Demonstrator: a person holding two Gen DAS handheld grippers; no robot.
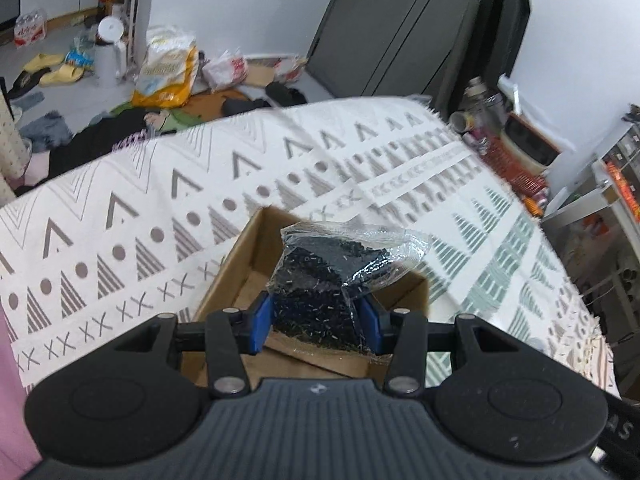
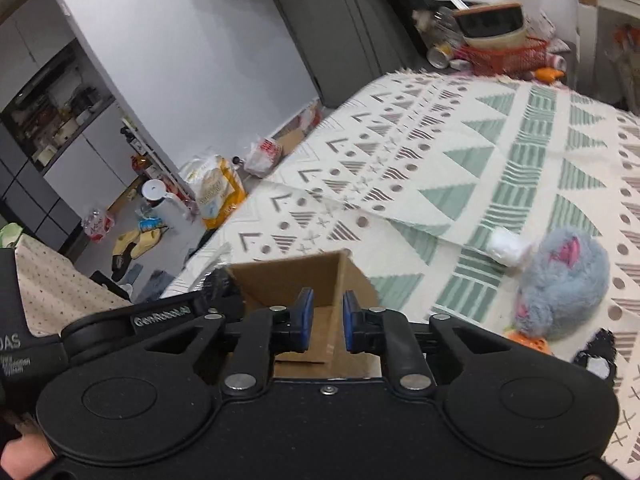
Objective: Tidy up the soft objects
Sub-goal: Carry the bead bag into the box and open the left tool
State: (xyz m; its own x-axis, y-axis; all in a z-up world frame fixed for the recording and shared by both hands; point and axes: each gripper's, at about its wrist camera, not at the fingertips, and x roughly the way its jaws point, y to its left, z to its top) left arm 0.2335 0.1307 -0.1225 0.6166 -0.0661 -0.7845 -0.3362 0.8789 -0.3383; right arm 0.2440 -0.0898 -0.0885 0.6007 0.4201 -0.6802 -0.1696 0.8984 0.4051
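Now across the patterned woven tablecloth (image 1: 120, 216) sits one open brown cardboard box (image 1: 248, 264), square-walled. Above it my left gripper (image 1: 318, 320) pinches a crinkly clear plastic bag of black beads (image 1: 320, 276), its long axis running away from me, loose top pointing right. My right gripper (image 2: 325, 320), narrowly parted and empty, hovers over the box. One fluffy blue-grey plush (image 2: 560, 284) lies near the cloth's right edge.
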